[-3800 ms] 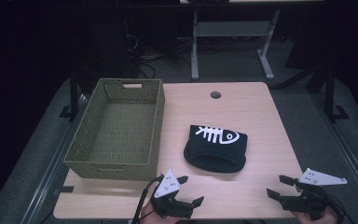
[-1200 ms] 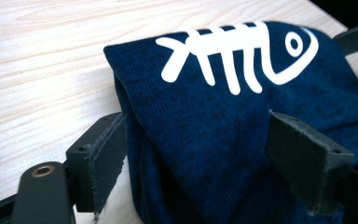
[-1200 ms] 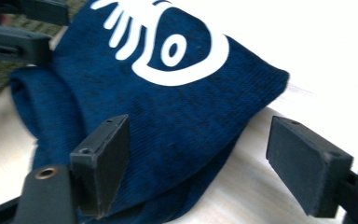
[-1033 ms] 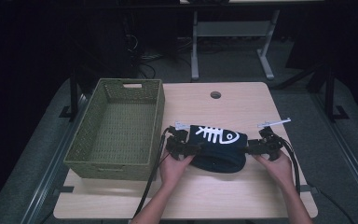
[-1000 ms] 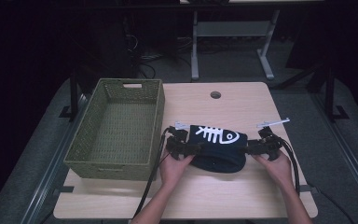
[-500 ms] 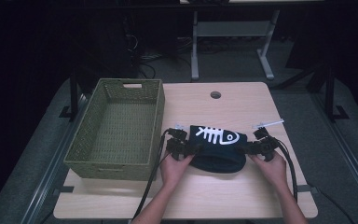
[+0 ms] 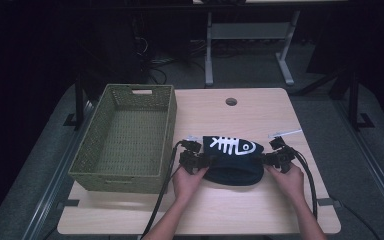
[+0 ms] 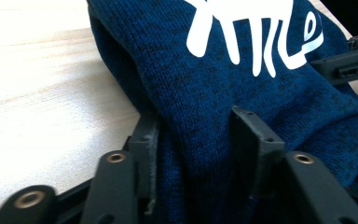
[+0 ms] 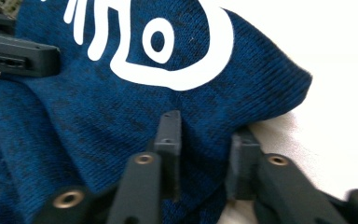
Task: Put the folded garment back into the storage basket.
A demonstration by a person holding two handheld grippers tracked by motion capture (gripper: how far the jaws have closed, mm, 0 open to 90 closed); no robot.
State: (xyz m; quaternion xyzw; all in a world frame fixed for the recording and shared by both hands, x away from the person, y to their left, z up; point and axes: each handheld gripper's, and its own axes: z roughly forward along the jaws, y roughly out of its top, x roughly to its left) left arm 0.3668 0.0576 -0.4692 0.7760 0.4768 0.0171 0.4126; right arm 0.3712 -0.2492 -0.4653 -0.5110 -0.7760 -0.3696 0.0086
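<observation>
Hand-held gripper on the left (image 7: 207, 161) and hand-held gripper on the right (image 7: 266, 159) have each just been closing, and both now pinch a fold of the dark blue knitted beanie with a white fish-skeleton print (image 7: 233, 159), one at each end. Light wooden desk (image 7: 260, 107) carries it near the front edge, flat between both tools. Olive woven rectangular basket (image 7: 100, 150) waits empty along the left edge. Grasp looks done; lifting and moving it remain.
</observation>
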